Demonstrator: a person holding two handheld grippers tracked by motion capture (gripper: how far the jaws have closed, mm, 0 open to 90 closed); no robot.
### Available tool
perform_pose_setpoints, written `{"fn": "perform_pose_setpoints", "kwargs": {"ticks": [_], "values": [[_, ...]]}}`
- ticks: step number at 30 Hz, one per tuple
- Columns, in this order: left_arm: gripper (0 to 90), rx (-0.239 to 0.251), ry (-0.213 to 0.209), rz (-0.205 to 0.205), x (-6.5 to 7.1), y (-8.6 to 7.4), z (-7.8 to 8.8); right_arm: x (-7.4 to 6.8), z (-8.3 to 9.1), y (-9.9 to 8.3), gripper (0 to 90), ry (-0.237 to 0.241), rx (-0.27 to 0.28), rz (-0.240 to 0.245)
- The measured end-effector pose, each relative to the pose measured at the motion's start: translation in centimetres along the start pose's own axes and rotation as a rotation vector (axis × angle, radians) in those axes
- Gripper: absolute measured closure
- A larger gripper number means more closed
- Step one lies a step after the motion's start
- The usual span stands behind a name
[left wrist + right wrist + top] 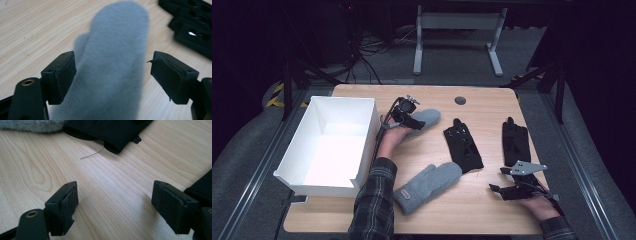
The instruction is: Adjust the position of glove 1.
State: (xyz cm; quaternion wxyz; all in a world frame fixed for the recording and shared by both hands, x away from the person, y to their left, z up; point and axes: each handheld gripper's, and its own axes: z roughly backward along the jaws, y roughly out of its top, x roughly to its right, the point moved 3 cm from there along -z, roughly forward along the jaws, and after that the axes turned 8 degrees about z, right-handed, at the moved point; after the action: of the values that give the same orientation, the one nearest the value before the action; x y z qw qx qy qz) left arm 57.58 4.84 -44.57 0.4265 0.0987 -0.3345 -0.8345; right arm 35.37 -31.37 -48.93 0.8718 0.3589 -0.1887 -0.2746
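High view. Wooden table (432, 210) bearing an open white box (337, 145) at its 9 o'clock side. Left gripper (408, 119) hovering just over the cuff end of a grey mitten (424, 117), which is lying toward 12 o'clock, just right of the box. A second grey mitten (428, 186) is lying at 6 o'clock, near the plaid sleeve (374, 205). Two black gloves are lying apart: one (462, 145) at table centre, the other (515, 141) toward 3 o'clock. Right gripper (507, 191) resting at 5 o'clock, just below the second black glove.

Left gripper view. Jaws standing wide, one either side of the grey mitten (112, 67), pads clear of the fleece and gripping nothing. The mitten is stretching away toward 12 o'clock; a black glove (190, 27) is showing at 2 o'clock.

Right gripper view. Jaws standing wide over bare wood, holding nothing. A black glove cuff (110, 132) is lying at 12 o'clock with a loose thread (92, 153) trailing from it; grey fleece (32, 125) is showing at 11 o'clock; another black glove edge (200, 188) is sitting at 3 o'clock, beside the right-hand jaw.
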Motion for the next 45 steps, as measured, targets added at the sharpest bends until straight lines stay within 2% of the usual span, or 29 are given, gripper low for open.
{"fn": "perform_pose_setpoints", "kwargs": {"ticks": [3, 9, 15, 20, 21, 25, 29, 35, 45], "values": [[23.6, 0.011, -0.003, 0.029, -0.8, 0.1, -0.4, 0.0, 0.0, 0.0, 22.1, 0.000, 0.000, 0.001], [23.1, -0.047, -0.034, 0.034, -1.0, -0.9, -1.4, 0.0, 0.0, 0.0, 22.1, 0.003, 0.000, 0.004], [29.3, -0.065, 0.008, -0.024, -0.5, -1.5, -1.7, 0.0, 0.0, 0.0, 22.1, 0.003, 0.000, 0.004], [49.7, -0.052, 0.032, -0.042, -0.3, -1.7, -1.4, 0.0, 0.0, 0.0, 22.1, 0.003, 0.000, 0.003], [49.7, -0.052, 0.035, -0.040, -0.3, -1.7, -1.3, 0.0, 0.0, 0.0, 22.1, 0.004, 0.000, 0.003], [67.3, -0.045, 0.036, -0.024, -0.2, -1.6, -0.9, 0.0, 0.0, 0.0, 22.1, 0.003, 0.000, 0.004], [75.5, -0.048, 0.033, -0.014, 0.0, -1.4, -0.3, 0.0, 0.0, 0.0, 22.1, 0.003, 0.000, 0.004], [79.9, -0.055, -0.002, 0.021, 0.6, -1.2, 0.2, 0.0, 0.0, 0.0, 22.1, 0.003, 0.001, 0.004], [81.1, -0.065, -0.041, 0.051, 2.1, -1.0, 1.6, 0.0, 0.0, 0.0, 22.1, 0.004, 0.000, 0.002]]}}
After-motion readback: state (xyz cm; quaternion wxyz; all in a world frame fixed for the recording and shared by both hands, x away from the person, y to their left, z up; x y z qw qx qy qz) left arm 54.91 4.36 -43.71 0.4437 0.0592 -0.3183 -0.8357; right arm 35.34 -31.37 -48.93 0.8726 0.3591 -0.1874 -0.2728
